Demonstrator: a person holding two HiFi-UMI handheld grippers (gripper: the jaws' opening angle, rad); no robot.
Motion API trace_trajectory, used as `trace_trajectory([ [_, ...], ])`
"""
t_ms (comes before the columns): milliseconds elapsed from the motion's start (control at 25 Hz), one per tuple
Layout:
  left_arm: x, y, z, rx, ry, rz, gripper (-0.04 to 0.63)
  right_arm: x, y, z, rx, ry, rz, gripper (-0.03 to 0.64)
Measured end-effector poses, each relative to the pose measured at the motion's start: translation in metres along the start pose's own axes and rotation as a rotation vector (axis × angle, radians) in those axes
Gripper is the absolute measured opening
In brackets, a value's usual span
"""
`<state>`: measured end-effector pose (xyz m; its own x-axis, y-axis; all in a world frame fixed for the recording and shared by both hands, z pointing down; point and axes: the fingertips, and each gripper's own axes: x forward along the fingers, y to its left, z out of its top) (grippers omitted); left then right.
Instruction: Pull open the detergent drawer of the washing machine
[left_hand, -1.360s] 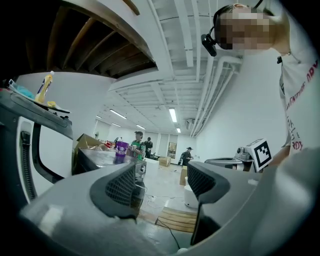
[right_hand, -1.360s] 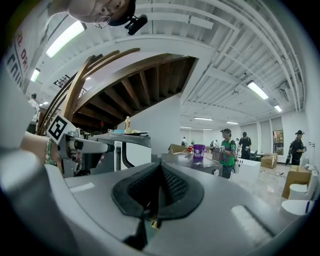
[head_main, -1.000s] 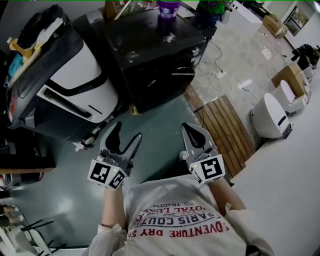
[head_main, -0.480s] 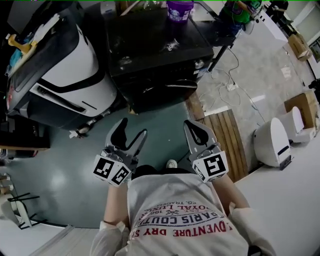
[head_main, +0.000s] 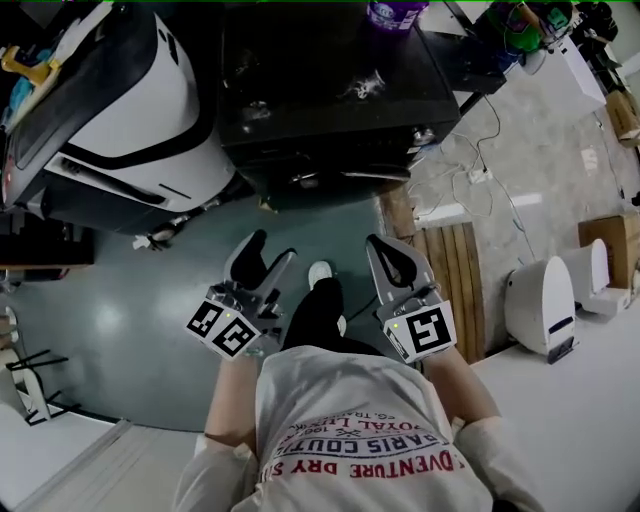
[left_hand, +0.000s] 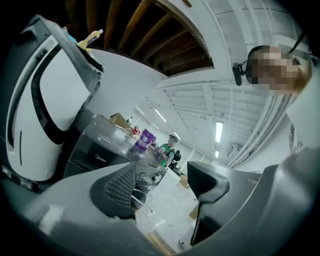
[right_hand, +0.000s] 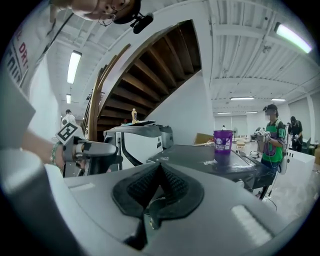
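The black front-loading washing machine (head_main: 330, 90) stands at the top of the head view; its dark front (head_main: 335, 180) faces me, and I cannot make out the detergent drawer on it. My left gripper (head_main: 268, 258) hovers over the green floor short of the machine, jaws open and empty. My right gripper (head_main: 387, 252) is level with it on the right, jaws shut on nothing. In the left gripper view the machine (left_hand: 100, 150) shows past the spread fingers (left_hand: 117, 187). The right gripper view has the closed pads (right_hand: 159, 186) under the machine's top (right_hand: 210, 157).
A purple cup (head_main: 395, 12) stands on the washer's top. A white and black machine (head_main: 120, 130) sits to its left. A slatted wooden board (head_main: 450, 280), cables (head_main: 490, 170) and a white appliance (head_main: 540, 300) lie to the right. My shoe (head_main: 320, 272) shows between the grippers.
The washer has come closer and lower in the head view as I step toward it. A shoe now shows between the grippers. Both grippers keep their state.
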<state>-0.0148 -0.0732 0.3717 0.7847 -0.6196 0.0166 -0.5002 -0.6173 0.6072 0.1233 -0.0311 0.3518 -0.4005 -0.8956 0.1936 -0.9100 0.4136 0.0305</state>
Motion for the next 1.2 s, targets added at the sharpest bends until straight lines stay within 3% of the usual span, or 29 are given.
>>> trace_trajectory([
  [560, 0.086, 0.146, -0.04, -0.424, -0.109, -0.007, 0.319, 0.142, -0.042, -0.054, 0.065, 0.045, 0.089, 0.0],
  [840, 0.124, 0.198, -0.049, -0.522, -0.176, -0.103, 0.319, 0.189, -0.052, -0.087, 0.076, 0.096, 0.109, 0.0],
  [1200, 0.144, 0.251, -0.047, -0.657, -0.338, -0.089, 0.345, 0.215, -0.05, -0.115, 0.097, 0.144, 0.139, 0.0],
])
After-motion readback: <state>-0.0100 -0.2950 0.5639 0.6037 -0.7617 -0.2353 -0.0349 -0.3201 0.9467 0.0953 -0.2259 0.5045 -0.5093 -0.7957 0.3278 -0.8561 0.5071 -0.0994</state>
